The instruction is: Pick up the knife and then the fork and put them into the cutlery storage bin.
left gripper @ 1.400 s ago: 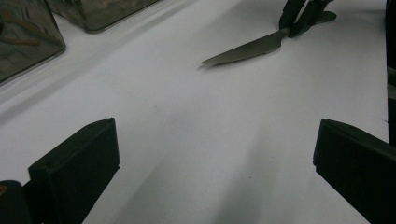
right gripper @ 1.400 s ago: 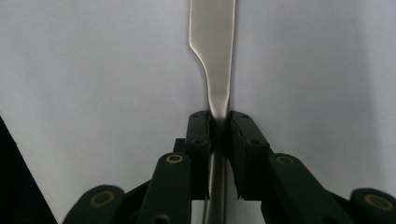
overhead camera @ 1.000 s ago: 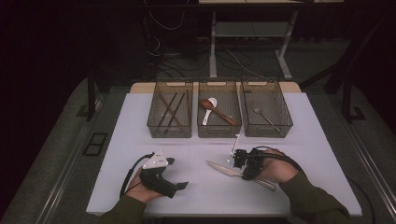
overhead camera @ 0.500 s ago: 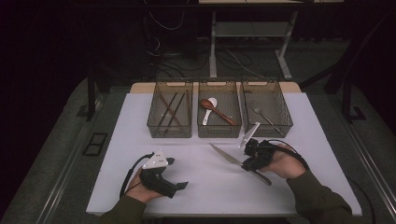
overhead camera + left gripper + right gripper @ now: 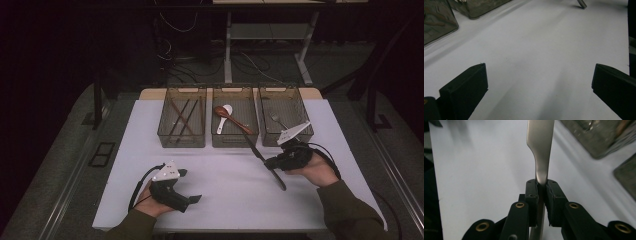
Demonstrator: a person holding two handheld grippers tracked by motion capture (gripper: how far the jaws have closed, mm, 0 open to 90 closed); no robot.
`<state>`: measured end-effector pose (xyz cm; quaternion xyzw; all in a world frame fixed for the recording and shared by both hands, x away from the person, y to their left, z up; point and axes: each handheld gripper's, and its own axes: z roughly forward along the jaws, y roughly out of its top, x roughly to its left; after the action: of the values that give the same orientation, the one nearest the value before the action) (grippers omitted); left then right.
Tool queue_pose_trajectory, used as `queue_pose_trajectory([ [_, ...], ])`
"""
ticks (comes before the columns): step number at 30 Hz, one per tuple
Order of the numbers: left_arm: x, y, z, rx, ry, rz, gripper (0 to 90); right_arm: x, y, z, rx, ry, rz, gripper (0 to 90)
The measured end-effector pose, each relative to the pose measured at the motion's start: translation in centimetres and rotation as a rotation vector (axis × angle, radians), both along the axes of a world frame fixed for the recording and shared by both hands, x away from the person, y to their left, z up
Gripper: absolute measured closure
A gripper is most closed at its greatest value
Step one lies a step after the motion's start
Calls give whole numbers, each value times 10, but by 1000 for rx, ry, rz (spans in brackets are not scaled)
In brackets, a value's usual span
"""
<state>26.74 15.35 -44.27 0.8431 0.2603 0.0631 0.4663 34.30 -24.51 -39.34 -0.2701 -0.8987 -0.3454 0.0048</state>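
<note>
The knife (image 5: 541, 147) is clamped in my right gripper (image 5: 541, 185), lifted over the table (image 5: 215, 175). Its long axis runs slanted, tip toward the middle bin (image 5: 235, 141), handle toward me. The right bin (image 5: 285, 140) lies just behind this gripper. My left gripper (image 5: 187, 187) rests apart, jaws spread, holding nothing.

Three clear plastic bins stand in a row at the far side of the white bench (image 5: 225, 175): the left bin (image 5: 181, 122) holds dark chopsticks (image 5: 182, 117), the middle bin (image 5: 234, 121) a wooden spoon (image 5: 235, 121) and a white spoon (image 5: 223, 117), and the right bin (image 5: 282, 117) a metal fork (image 5: 278, 120). A metal table knife (image 5: 262, 159) is before the gap between the middle and right bins.
</note>
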Motion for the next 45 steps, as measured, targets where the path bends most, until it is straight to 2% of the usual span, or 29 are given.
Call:
queue_pose_trajectory([
  [8, 0, 0, 0, -4, 2, 0, 0, 3, -17, 6, 97, -51, -62, 806],
  [18, 1, 0, -1, -5, 4, -1, 0, 7, -35, 17, 167, -125, -121, 806],
  [26, 1, 0, -1, -4, 5, -2, 0, 15, -51, 32, 194, -176, -182, 806],
  [32, 1, 0, -1, -3, 7, 0, 0, 24, -63, 50, 207, -220, -226, 806],
  [39, 1, 1, -1, -4, 8, -1, 0, 43, -70, 75, 190, -268, -281, 807],
  [45, 1, 0, -1, -8, 8, -1, 0, 65, -78, 86, 177, -296, -344, 806],
])
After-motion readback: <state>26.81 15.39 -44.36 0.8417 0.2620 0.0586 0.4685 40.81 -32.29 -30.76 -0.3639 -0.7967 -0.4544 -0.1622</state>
